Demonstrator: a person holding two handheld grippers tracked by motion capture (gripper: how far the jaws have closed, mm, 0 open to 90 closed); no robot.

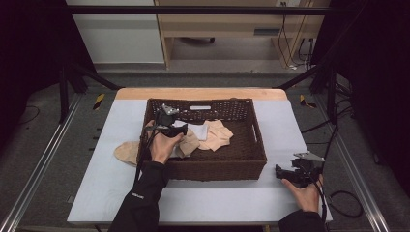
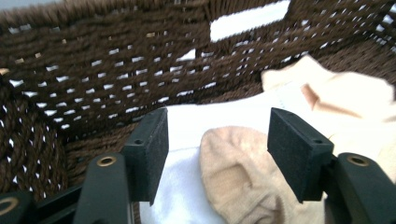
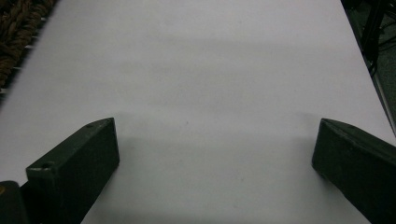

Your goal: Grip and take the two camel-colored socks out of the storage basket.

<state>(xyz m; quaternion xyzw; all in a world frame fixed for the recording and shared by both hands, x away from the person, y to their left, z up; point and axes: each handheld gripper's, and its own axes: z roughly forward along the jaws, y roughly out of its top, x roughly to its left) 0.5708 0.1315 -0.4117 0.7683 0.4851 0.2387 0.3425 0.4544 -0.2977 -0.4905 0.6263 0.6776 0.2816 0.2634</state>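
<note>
Left tongs [image 2: 217,154] spread wide, nothing pinched; they sit inside the wicker basket [image 1: 251,159] at its 9 o'clock side, jaws pointing toward the far wall. In the left gripper view a beige sock [image 2: 238,177] lies between the 2 jaws, not touched by either, on top of a white sock [image 2: 187,186]. Another pale peach sock [image 2: 345,98] lies at 2 o'clock from the jaws, against the white one. Left hand [image 1: 163,145] grips the tool over the basket's 9 o'clock rim.

Right tongs [image 3: 215,163] spread wide, empty, over bare counter [image 3: 210,70]; basket edge [image 3: 18,32] at 10 o'clock in the right gripper view. In the high view the right tongs [image 1: 279,170] rest on the counter [image 1: 217,198] at the basket's 4 o'clock, just beside its corner, held by the right hand [image 1: 304,191].

High view: socks bunch in the basket's 9 to 12 o'clock part. 1 more beige sock [image 1: 126,152] drapes outside the basket's 9 o'clock wall onto the counter.
</note>
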